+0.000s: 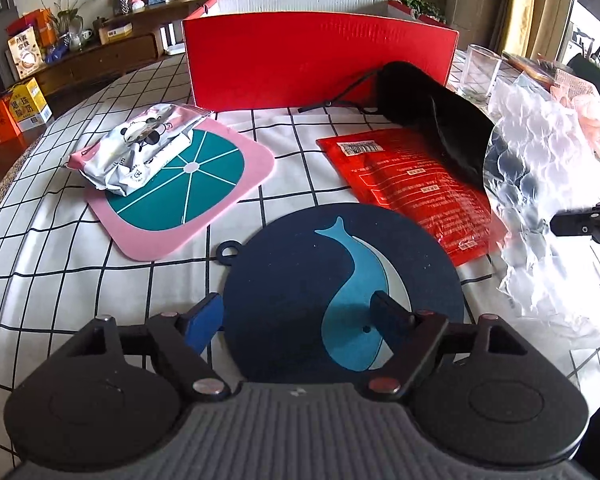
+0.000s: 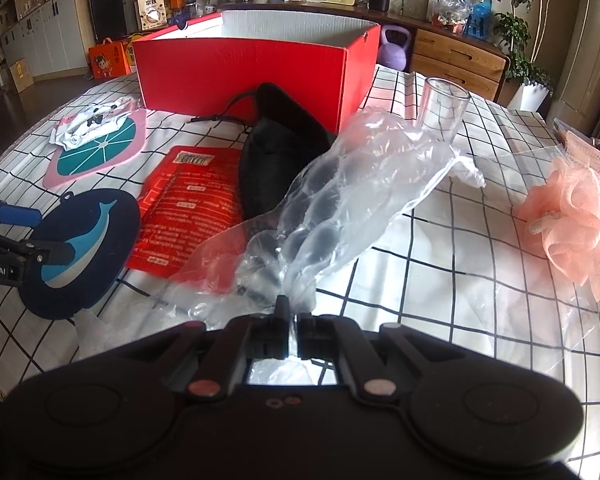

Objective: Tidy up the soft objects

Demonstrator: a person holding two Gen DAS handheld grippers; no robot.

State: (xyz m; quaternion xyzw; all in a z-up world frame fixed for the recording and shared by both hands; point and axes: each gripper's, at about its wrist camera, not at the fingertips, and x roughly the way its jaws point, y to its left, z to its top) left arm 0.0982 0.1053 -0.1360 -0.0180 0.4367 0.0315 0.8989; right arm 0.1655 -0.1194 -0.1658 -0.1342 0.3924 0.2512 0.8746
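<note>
My right gripper (image 2: 293, 316) is shut on a clear air-cushion plastic bag (image 2: 340, 200), lifted above the table; the bag also shows in the left wrist view (image 1: 540, 184). My left gripper (image 1: 296, 312) is open, its fingers just above a dark blue round whale mat (image 1: 340, 280). An open red box (image 2: 252, 68) stands at the back of the table. A black eye mask (image 2: 276, 160) lies on a red packet (image 2: 188, 208). A wipes pack (image 1: 140, 144) rests on a pink and teal mat (image 1: 188, 200). A pink mesh sponge (image 2: 572, 220) lies at the right.
A drinking glass (image 2: 440, 112) stands right of the red box, behind the lifted bag. The table has a white grid cloth (image 2: 440, 280). A sideboard with plants and boxes runs behind the table; a purple kettlebell (image 2: 396, 48) sits on the floor.
</note>
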